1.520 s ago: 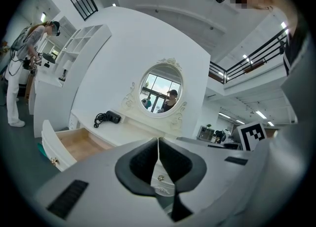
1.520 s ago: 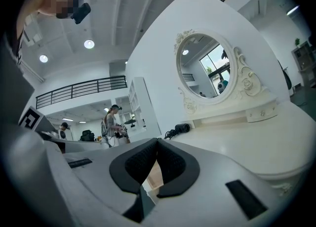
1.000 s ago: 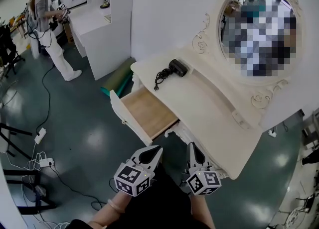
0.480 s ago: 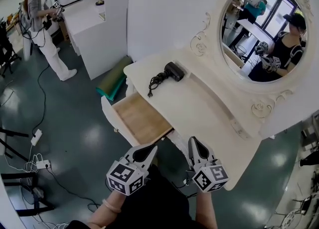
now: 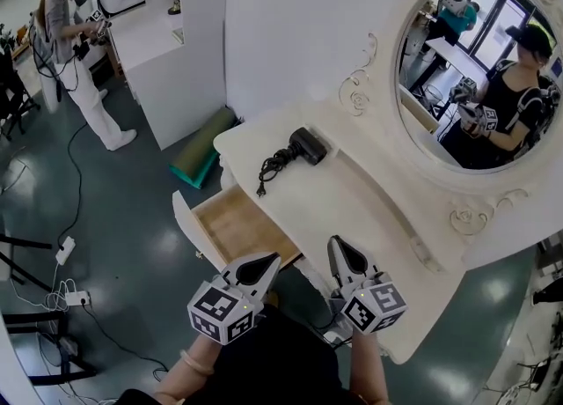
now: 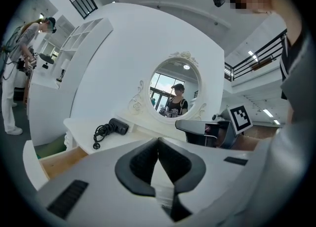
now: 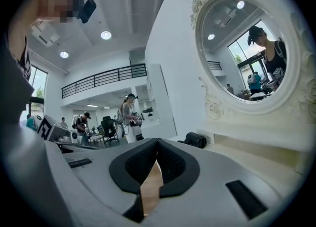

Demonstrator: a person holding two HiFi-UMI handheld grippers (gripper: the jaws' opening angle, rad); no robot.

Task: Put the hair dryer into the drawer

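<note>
Nearest, at the bottom of the head view, the left forearm (image 5: pixel 192 370) and the right forearm (image 5: pixel 365 372) were seen stretched forward side by side. The left gripper (image 5: pixel 271 261) and the right gripper (image 5: pixel 335 243) were held out near level, marker cubes toward the body, tips aimed at the desk (image 5: pixel 352 209). The two grippers were kept apart from each other.

- Left gripper (image 6: pixel 158 139): fingers pressed together at the tips, nothing caught between them. It was held over the near corner of the drawer (image 5: pixel 237 225).
- Right gripper (image 7: pixel 156 141): fingers likewise pressed together, nothing pinched. It was held over the desk's front edge, beside the drawer.

The drawer was found pulled well out from the desk's front, to the left of the grippers. Its light wooden bottom was seen uncovered.

The hair dryer (image 5: pixel 306 145) was noted lying on its side on the desk top, toward the far left corner, well beyond both sets of fingers and touched by neither. Its black cord (image 5: pixel 271 165) was bunched just beside it, with the plug trailing toward the desk edge above the drawer. The same hair dryer was picked out ahead of the fingers in the left gripper view (image 6: pixel 117 126) and in the right gripper view (image 7: pixel 196 139).

Behind it, an oval mirror (image 5: pixel 475 69) in a carved white frame was fixed to the desk's back. Farther left, a green mat (image 5: pixel 204 146) was seen on the floor against a white shelf unit (image 5: pixel 167 42), and a person (image 5: pixel 75 42) was observed standing past it.
</note>
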